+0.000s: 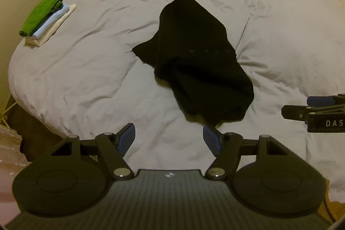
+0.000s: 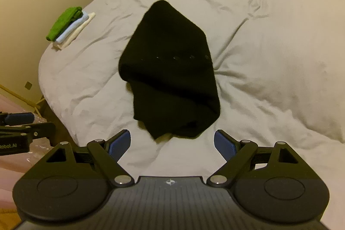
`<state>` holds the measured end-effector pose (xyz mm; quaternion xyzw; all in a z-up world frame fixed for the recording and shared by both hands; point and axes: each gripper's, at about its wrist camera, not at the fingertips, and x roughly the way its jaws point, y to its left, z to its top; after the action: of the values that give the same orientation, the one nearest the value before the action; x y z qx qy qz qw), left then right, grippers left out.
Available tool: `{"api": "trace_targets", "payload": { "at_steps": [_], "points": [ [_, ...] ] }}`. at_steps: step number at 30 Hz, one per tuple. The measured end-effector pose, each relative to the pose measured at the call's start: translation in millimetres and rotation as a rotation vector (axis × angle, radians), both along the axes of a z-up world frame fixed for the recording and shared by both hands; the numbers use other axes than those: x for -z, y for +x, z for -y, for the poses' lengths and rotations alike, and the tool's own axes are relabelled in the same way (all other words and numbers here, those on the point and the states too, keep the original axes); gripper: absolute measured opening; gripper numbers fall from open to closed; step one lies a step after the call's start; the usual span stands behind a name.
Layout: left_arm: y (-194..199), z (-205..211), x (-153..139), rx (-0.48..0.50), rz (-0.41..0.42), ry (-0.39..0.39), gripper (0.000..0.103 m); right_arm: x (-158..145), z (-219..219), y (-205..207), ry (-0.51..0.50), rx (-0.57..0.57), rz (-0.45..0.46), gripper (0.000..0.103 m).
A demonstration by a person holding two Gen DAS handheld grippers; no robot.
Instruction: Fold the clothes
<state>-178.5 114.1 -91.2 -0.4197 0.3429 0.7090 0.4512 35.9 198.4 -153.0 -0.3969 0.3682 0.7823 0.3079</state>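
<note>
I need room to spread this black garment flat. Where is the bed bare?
Bare duvet lies right of the black garment, and between it and the folded stack. Tightest at the stack's left edge and before both open grippers.

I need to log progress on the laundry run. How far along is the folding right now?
Done: a stack of three folded items, green on top of light blue and cream, sits near the far left edge of the bed. In hand: nothing; the left gripper and right gripper are both open, hovering just short of the black garment. Left: that garment lies crumpled mid-bed, unfolded, and then has to join the stack.
</note>
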Motion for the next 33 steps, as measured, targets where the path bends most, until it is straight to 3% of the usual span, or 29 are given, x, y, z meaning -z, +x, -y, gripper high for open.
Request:
{"api": "trace_targets", "payload": {
  "at_steps": [5, 10, 18, 25, 27, 28, 29, 31, 33],
  "points": [
    [-3.2, -17.0, 23.6, 0.031, 0.031, -0.015, 0.067, 27.4, -15.3, 8.1, -0.036, 0.022, 0.003, 0.087],
    [-15.6, -39.2, 61.9, 0.04, 0.121, -0.037, 0.072, 61.9, -28.4, 14.2, -0.08, 0.051, 0.028, 0.087],
    [-34.4, -82.1, 142.8, -0.02, 0.234, -0.058, 0.075, 126.7, -49.4, 13.6, -0.177, 0.129, 0.051, 0.087],
    [-59.7, -120.8, 190.7, -0.102, 0.295, -0.035, 0.075, 173.0, -68.3, -2.2, -0.207, 0.245, -0.017, 0.086],
    [-65.9, -127.8, 199.8, -0.106, 0.297, -0.031, 0.07, 185.0, -73.3, -7.1, -0.208, 0.281, -0.042, 0.085],
    [-68.5, -130.5, 203.9, -0.104, 0.296, -0.028, 0.059, 190.0, -75.1, -8.8, -0.207, 0.302, -0.059, 0.084],
    [-71.1, -133.1, 207.7, -0.099, 0.296, -0.023, 0.039, 195.1, -76.8, -10.5, -0.206, 0.324, -0.075, 0.084],
    [-73.1, -133.2, 208.3, -0.058, 0.286, -0.007, 0.02, 204.9, -79.6, -14.6, -0.202, 0.363, -0.094, 0.082],
    [-77.6, -129.5, 201.3, 0.006, 0.262, 0.01, 0.014, 212.9, -81.7, -20.8, -0.206, 0.379, -0.102, 0.067]
  ]
}}
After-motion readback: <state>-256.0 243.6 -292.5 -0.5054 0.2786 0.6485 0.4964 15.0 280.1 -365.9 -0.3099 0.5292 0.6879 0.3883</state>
